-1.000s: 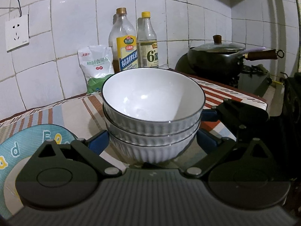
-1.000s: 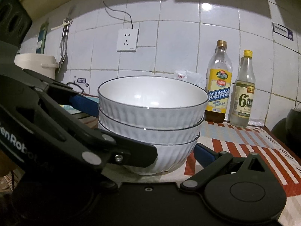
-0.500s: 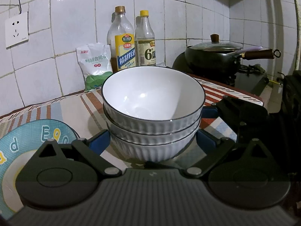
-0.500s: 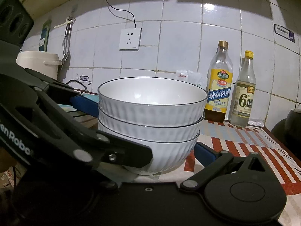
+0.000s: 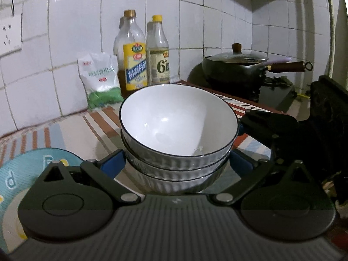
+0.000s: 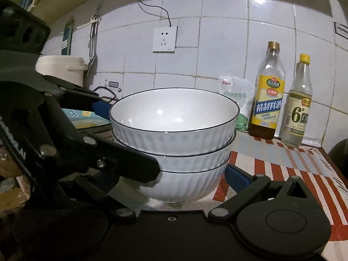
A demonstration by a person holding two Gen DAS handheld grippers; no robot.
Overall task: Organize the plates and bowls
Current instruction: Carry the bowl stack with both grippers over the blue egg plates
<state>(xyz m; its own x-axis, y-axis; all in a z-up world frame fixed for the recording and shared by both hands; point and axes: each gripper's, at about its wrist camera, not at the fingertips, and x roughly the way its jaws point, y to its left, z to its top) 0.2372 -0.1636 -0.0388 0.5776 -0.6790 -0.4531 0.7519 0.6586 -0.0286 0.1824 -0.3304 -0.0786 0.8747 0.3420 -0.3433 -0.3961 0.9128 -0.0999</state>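
Three white ribbed bowls with dark rims are stacked (image 5: 178, 130) on the striped counter mat; the stack also shows in the right wrist view (image 6: 174, 139). My left gripper (image 5: 177, 165) has a blue-tipped finger on each side of the stack's lower bowls, closed on them. My right gripper (image 6: 174, 180) holds the same stack from the other side, its blue finger (image 6: 237, 177) against the bottom bowl. The right gripper's body shows in the left wrist view (image 5: 282, 126), and the left gripper's body in the right wrist view (image 6: 65, 134). A teal patterned plate (image 5: 19, 178) lies at the left.
Two bottles (image 5: 132, 54) and a white-and-green bag (image 5: 100, 80) stand at the tiled wall behind the stack. A lidded black pan (image 5: 237, 67) sits on a stove at the right. A white pot (image 6: 61, 67) and a wall socket (image 6: 164, 39) are at the left.
The left wrist view has risen and tilted, looking down into the top bowl. The stack sits slightly higher in the right wrist view. Both grippers keep their hold.
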